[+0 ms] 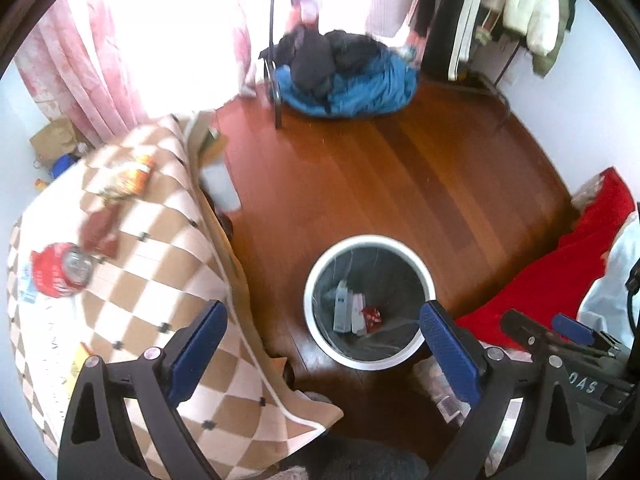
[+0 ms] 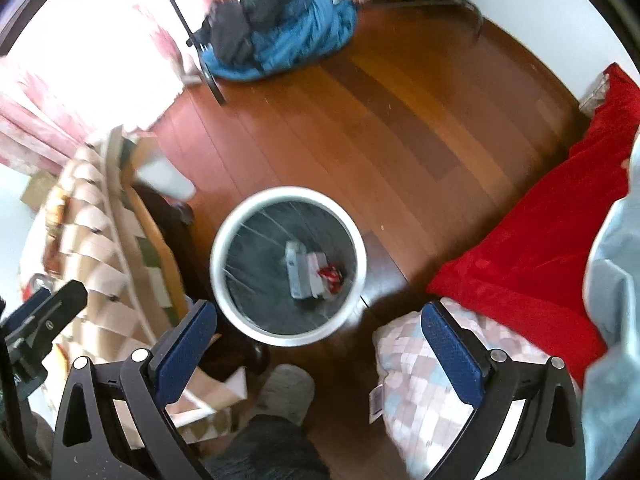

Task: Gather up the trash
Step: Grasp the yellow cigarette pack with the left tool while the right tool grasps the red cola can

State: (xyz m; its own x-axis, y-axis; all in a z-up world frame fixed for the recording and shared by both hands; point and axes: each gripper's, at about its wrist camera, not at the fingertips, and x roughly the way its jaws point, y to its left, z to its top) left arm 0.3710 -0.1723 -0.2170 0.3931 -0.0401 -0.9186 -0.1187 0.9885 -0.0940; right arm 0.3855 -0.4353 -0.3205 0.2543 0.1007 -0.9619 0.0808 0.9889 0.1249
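Note:
A round white-rimmed trash bin (image 1: 427, 280) with a dark liner stands on the wood floor; it also shows in the right wrist view (image 2: 362, 252). Inside lie a white carton (image 1: 341, 310) and a red wrapper (image 1: 372, 315). On the checkered tablecloth (image 1: 160, 248) to the left lie a crushed red can (image 1: 62, 271), a brown wrapper (image 1: 100, 229) and an orange snack bag (image 1: 132, 176). My left gripper (image 1: 324, 344) is open and empty, above the bin's near-left side. My right gripper (image 2: 320, 344) is open and empty, just in front of the bin.
A red blanket (image 2: 540, 248) and a patterned pillow (image 2: 416, 384) lie at the right. A blue and black clothes heap (image 1: 352, 84) sits by a rack leg (image 1: 276, 96) at the back. Pink curtains (image 1: 80, 68) hang at the left. Bare wood floor (image 1: 380, 184) lies beyond the bin.

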